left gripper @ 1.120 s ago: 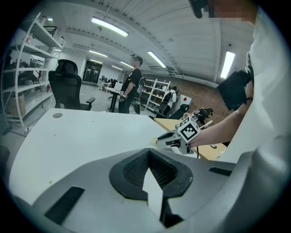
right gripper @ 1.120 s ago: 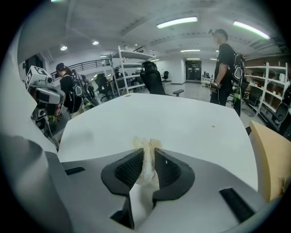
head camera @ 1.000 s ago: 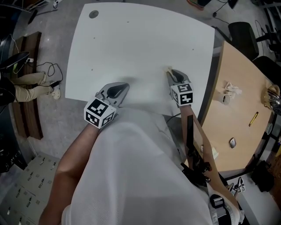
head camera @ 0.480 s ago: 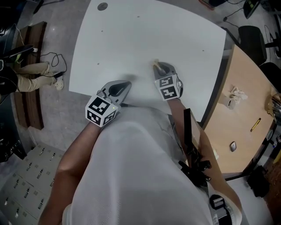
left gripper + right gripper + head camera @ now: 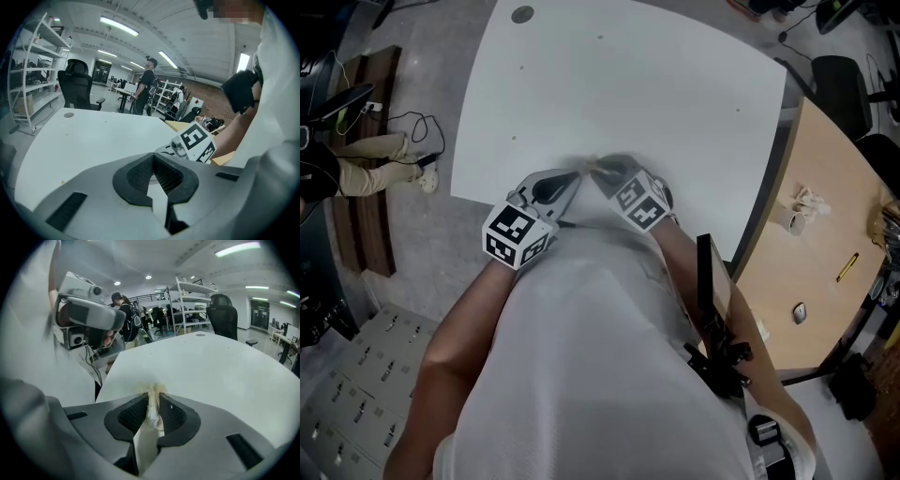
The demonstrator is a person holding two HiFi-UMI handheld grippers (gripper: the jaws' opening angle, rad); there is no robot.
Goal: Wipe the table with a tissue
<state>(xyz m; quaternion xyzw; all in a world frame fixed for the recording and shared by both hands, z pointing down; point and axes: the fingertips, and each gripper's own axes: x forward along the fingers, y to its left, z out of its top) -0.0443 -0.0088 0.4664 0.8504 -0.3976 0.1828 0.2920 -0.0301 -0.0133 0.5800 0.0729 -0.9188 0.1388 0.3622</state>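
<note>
While clamped between right gripper (image 5: 153,395) fingers (image 5: 174,416), tissue (image 5: 153,413), tip just beyond them.

Right claw (image 5: 602,172) with tissue (image 5: 152,401) now leftward, beside left claw (image 5: 565,181).

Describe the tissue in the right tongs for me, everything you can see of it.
The crumpled off-white paper tissue is pinched between the ribbed dark pads of the right tongs, folded into a thin, creased strip. Its frayed, yellowish tip pokes past the fingertips and seems to meet the white table near its close edge. In the head view it is only a pale blur.
</note>
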